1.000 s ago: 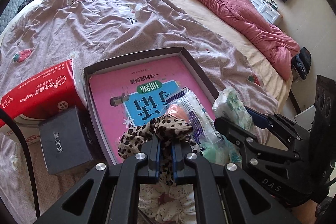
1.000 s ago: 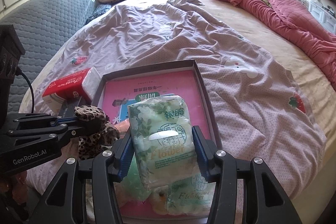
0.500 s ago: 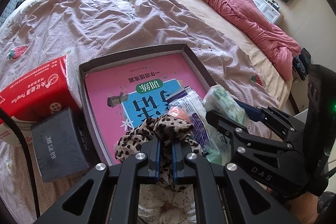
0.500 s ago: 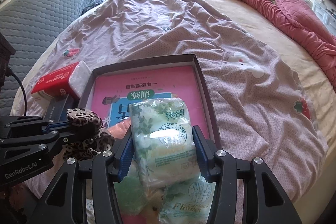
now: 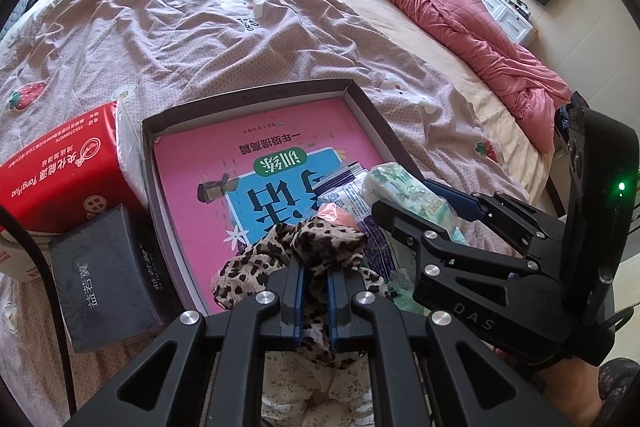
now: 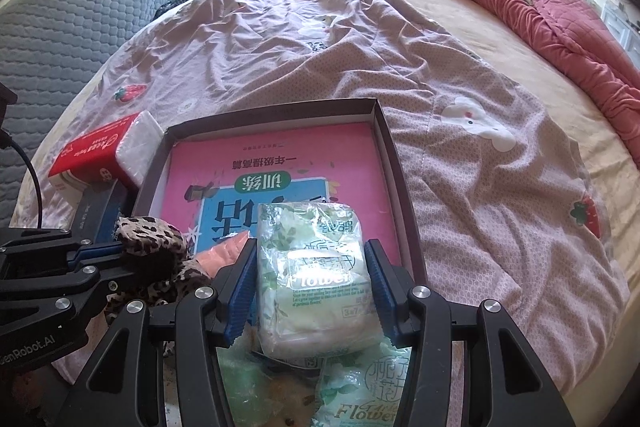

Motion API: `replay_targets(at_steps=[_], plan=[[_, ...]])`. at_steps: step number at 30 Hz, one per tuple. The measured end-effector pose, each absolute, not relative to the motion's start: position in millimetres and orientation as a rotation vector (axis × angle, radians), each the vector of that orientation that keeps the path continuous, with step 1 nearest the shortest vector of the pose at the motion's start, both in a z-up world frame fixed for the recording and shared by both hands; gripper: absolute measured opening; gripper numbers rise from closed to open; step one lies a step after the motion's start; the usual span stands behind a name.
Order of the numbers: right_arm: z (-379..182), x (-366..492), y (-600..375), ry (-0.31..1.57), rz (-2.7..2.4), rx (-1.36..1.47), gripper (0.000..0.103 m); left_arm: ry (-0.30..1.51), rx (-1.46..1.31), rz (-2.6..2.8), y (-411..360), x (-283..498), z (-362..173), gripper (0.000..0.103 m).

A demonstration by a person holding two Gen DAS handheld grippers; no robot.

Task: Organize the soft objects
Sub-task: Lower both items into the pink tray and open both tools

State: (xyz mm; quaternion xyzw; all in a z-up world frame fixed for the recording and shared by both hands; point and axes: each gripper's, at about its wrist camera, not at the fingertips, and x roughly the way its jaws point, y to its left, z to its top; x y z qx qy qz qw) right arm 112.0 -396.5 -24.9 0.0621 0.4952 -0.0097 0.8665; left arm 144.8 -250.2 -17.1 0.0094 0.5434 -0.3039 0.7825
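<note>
My left gripper [image 5: 313, 269] is shut on a leopard-print scrunchie [image 5: 308, 245], held over the near edge of a dark shallow box [image 5: 256, 93]. My right gripper [image 6: 311, 267] is shut on a green tissue pack [image 6: 312, 267] above the same box [image 6: 280, 109]. A pink book [image 5: 256, 163] lies in the box, also seen in the right wrist view [image 6: 272, 163]. The scrunchie [image 6: 154, 239] and left gripper [image 6: 116, 251] show at left in the right wrist view. The right gripper [image 5: 404, 199] with its pack [image 5: 404, 187] shows at right in the left wrist view.
A red tissue pack [image 5: 60, 175] and a dark grey box [image 5: 104, 275] lie left of the box. More tissue packs [image 6: 360, 399] and a floral cloth [image 5: 320, 391] lie below the grippers. A pink quilt [image 5: 460, 11] lies at the right of the bed.
Both grippers have moved slightly forward and down over the box, still holding their items. The tissue pack sits lower over the pink book.
</note>
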Motion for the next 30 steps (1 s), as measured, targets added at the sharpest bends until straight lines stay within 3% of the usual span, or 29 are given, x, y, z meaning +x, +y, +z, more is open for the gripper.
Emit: replay_targets(at_steps=[7,10,21,27,30], plan=[[-20.6,112.3,-391.2,1.017,-0.015,0.103,0.061,1.179,0.011,-0.658,-250.1,145.3,-17.3,0.008],[-17.7,110.7,-390.7,1.007,-0.025,0.096,0.068,1.178,0.009,-0.659,-250.2,144.9,-16.4,0.008],[-3.7,100.6,-397.6,0.973,-0.060,0.107,0.073,1.177,-0.008,-0.659,-249.6,144.0,-16.1,0.011],[-1.2,94.7,-398.9,0.979,-0.077,0.096,0.074,1.180,-0.003,-0.653,-250.5,143.8,-14.5,0.020],[0.3,92.6,-399.7,0.977,-0.085,0.097,0.074,1.171,0.003,-0.657,-250.8,142.4,-11.2,0.031]])
